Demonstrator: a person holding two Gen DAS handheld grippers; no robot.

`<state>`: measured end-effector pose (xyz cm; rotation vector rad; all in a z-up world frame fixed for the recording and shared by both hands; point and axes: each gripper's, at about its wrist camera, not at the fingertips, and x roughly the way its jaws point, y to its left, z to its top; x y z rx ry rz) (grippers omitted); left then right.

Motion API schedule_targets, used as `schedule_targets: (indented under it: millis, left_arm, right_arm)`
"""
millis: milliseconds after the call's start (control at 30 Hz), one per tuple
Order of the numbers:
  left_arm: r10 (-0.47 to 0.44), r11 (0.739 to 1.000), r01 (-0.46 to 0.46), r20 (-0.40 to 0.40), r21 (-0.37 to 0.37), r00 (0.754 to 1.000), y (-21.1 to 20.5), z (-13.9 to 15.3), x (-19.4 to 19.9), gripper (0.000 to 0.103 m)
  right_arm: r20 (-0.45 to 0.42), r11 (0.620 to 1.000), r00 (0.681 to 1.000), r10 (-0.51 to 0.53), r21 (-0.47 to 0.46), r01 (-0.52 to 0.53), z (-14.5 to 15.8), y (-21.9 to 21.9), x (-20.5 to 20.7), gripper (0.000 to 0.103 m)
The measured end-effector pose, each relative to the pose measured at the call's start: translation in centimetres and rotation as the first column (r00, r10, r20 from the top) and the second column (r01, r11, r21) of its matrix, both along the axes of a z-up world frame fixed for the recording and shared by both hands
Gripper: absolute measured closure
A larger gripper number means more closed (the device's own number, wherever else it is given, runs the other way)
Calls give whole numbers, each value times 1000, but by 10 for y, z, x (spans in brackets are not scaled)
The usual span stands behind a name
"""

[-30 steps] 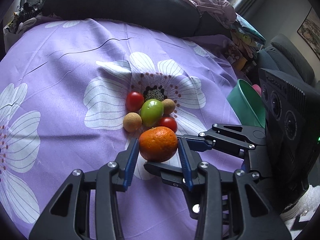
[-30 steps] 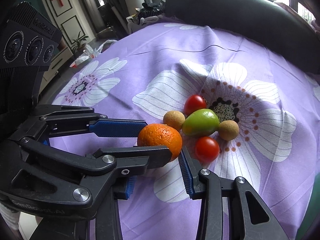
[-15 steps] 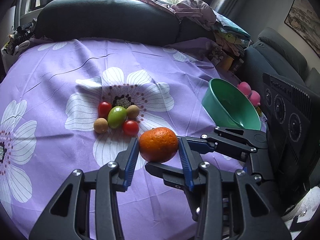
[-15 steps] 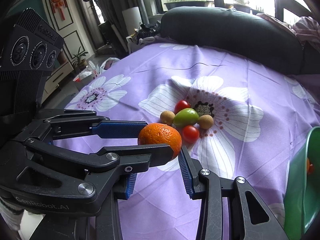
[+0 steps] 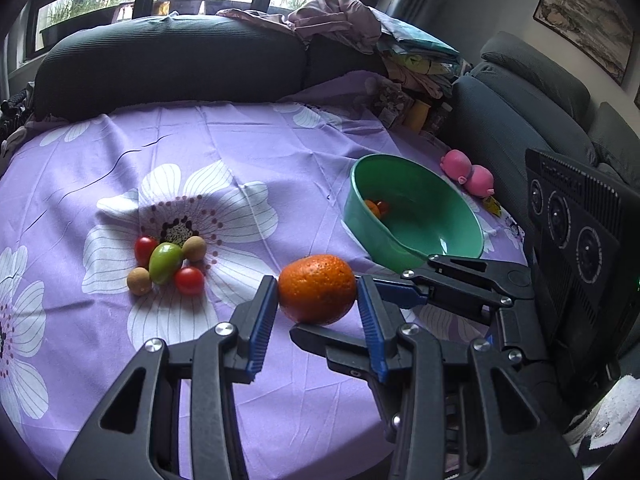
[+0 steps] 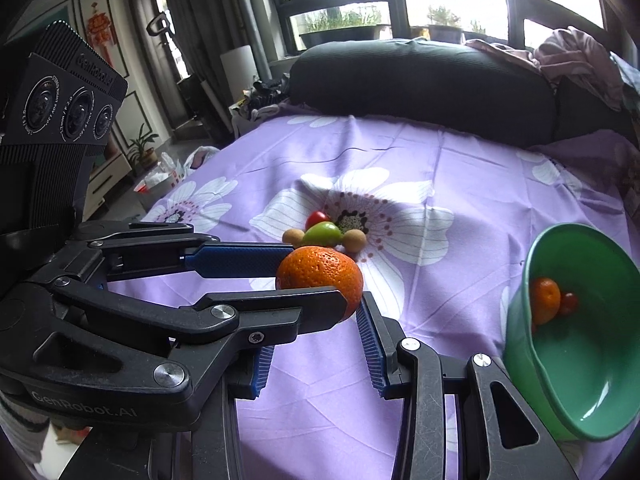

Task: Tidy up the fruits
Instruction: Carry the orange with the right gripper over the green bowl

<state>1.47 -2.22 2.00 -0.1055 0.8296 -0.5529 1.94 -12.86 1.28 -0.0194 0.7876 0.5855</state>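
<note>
An orange [image 5: 317, 289] is held in the air above the purple flowered cloth [image 5: 248, 152]. Both grippers close on it crosswise: my left gripper [image 5: 317, 296] grips its sides, and my right gripper [image 6: 316, 312] also holds the orange [image 6: 320, 276] from the other direction. A green bowl [image 5: 416, 216] stands to the right, holding a small orange and a red fruit [image 6: 552, 300]. A cluster of a green fruit [image 5: 165, 262], two red tomatoes and two brown fruits lies on the white flower at the left.
A dark sofa back [image 5: 168, 64] runs along the far side. A pile of clothes [image 5: 340, 28] and a pink toy [image 5: 468, 170] lie near the bowl [image 6: 576, 320]. An armchair [image 5: 520, 120] stands to the right.
Both grippers have lifted the orange up and away from the fruit cluster, moving right toward the green bowl, which has come fully into view.
</note>
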Motion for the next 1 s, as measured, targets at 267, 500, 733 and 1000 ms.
schedule_targets:
  millis: [267, 500, 733, 1000]
  left_arm:
    - [-71, 997, 71, 37, 19, 997, -37, 14, 6, 62]
    - [-144, 989, 143, 54, 29, 988, -74, 21, 16, 62]
    - [-217, 976, 215, 52, 37, 975, -111, 22, 25, 62]
    - [-268, 963, 267, 23, 30, 963, -139, 12, 35, 62]
  right_arm:
    - [34, 997, 997, -73, 22, 72, 9, -38, -4, 62]
    - [57, 988, 987, -149, 41, 147, 17, -71, -6, 62]
    - [61, 975, 973, -222, 47, 219, 17, -106, -9, 62]
    - [40, 958, 957, -286, 50, 284, 9, -136, -8, 62]
